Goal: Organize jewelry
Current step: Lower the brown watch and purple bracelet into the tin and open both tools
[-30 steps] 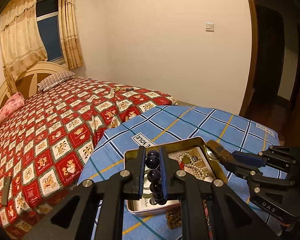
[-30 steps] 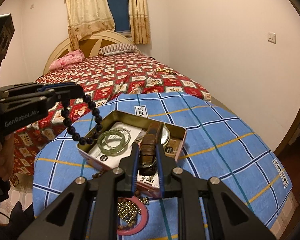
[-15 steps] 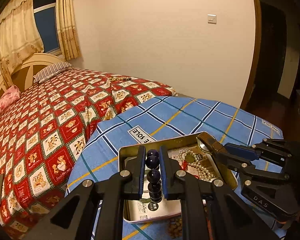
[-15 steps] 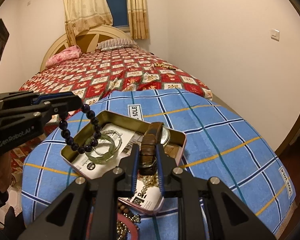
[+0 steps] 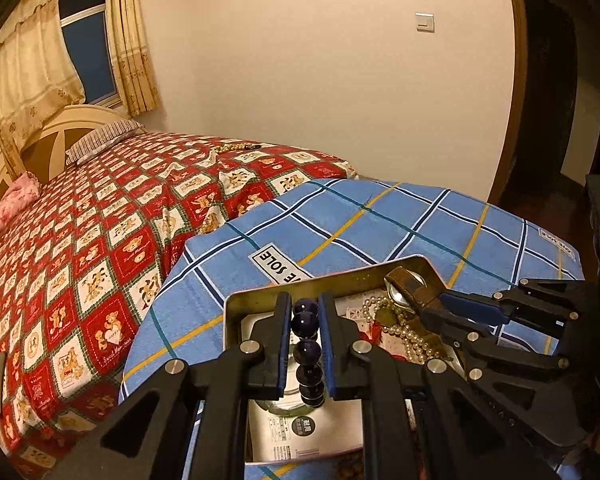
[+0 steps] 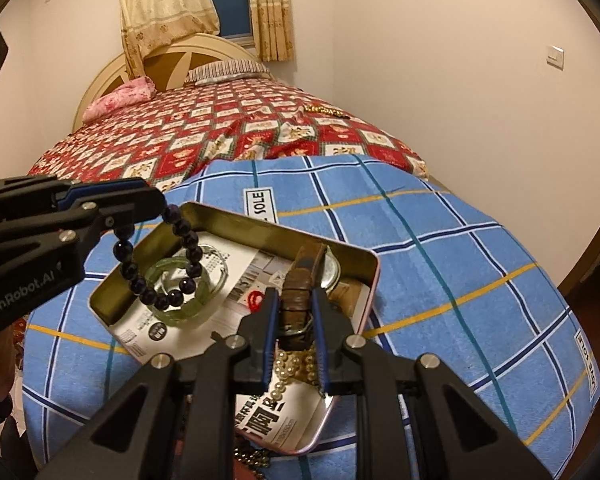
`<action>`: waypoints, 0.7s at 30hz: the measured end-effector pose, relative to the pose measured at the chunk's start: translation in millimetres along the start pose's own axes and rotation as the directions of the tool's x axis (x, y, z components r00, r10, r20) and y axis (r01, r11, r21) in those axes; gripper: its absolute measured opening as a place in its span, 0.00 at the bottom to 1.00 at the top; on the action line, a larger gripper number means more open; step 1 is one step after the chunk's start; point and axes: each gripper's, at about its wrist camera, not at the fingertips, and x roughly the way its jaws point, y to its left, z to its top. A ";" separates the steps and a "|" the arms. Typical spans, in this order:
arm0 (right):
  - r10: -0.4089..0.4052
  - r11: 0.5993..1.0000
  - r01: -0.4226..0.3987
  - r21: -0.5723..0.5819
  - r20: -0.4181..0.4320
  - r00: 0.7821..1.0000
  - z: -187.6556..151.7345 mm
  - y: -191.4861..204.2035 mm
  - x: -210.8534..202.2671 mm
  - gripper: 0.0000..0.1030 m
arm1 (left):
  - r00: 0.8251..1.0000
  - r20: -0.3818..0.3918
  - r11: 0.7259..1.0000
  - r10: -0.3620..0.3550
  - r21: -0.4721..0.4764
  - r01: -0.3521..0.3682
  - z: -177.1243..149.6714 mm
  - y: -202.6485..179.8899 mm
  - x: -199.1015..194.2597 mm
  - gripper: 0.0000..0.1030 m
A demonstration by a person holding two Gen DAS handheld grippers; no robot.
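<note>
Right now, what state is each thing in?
left hand-held gripper: shut on dark bead bracelet, which hangs over the tin.
right hand-held gripper: shut on brown watch strap.
tin: open, lidless, on blue checked cloth.
green bangle: lying in tin.
pearl necklace: heaped in tin.

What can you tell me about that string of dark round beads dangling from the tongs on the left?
The dark bead bracelet is a closed loop of glossy, round, deep purple-black beads, probably stone or glass. The left tongs are shut on its top, pinching a few beads between their blue pads. The rest hangs freely as an oval loop over the open metal tin. Seen from the right tongs' camera, its lowest beads dangle in front of the green bangle lying in the tin; whether they touch it cannot be told.
</note>
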 end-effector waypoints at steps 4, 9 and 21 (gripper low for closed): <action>-0.005 1.000 0.005 0.002 -0.008 1.000 -0.1 -2.7 3.6 0.18 | 1.000 -0.006 1.000 0.005 0.005 -0.005 1.1 -3.1 4.6 0.13; -0.010 1.000 0.010 0.002 -0.021 1.000 0.4 -3.7 10.5 0.18 | 1.000 -0.022 1.000 0.015 0.004 -0.015 -1.5 -2.0 12.0 0.13; -0.012 1.000 0.012 -0.004 -0.046 0.999 -3.1 -1.7 20.7 0.18 | 0.998 -0.057 1.000 0.031 0.000 -0.031 -10.4 2.0 26.5 0.13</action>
